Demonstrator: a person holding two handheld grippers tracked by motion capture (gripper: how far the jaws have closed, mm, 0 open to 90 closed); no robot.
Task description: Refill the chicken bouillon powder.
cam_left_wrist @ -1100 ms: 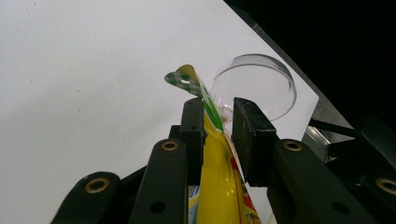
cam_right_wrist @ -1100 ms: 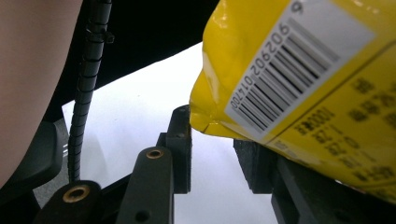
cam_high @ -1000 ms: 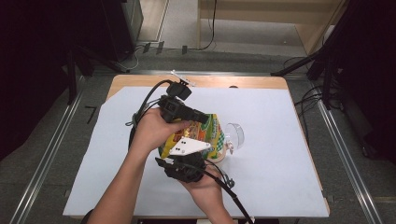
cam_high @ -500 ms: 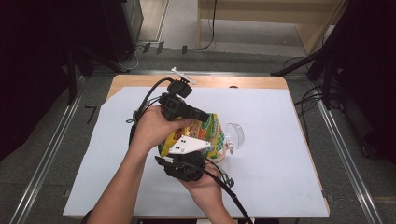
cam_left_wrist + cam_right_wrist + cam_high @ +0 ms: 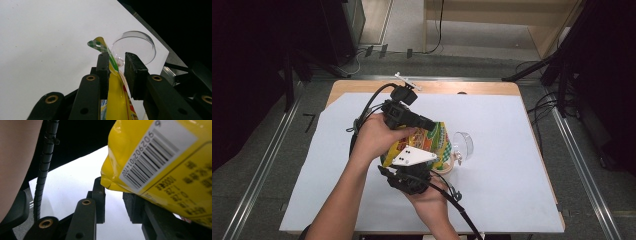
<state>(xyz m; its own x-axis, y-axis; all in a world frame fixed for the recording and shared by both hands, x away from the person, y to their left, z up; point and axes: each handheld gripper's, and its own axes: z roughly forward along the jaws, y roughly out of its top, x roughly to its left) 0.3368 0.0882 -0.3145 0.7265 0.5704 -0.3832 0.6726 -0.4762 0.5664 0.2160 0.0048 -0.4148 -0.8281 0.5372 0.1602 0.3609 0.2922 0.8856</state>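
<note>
Yellow snack bag (image 5: 428, 145) mid-table, left gripper (image 5: 115, 67) pinching its edge, right gripper (image 5: 113, 200) closing, jaws apart under its corner, clear bowl (image 5: 463, 145) at bag's 3 o'clock

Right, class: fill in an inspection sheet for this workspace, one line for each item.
Surface: white sheet over a wooden table, bare around the work.
Job's things: yellow snack bag lifted off the sheet; clear cup on its side right of it.
Clutter: nothing seen.
Grippers: left gripper has the bag's top edge between its jaws; right gripper has just been closing, with the bag's corner at its tips and not gripped.
Cables: black cable loops from the left gripper; another trails from the right.
Surroundings: floor rails, wooden furniture.
</note>
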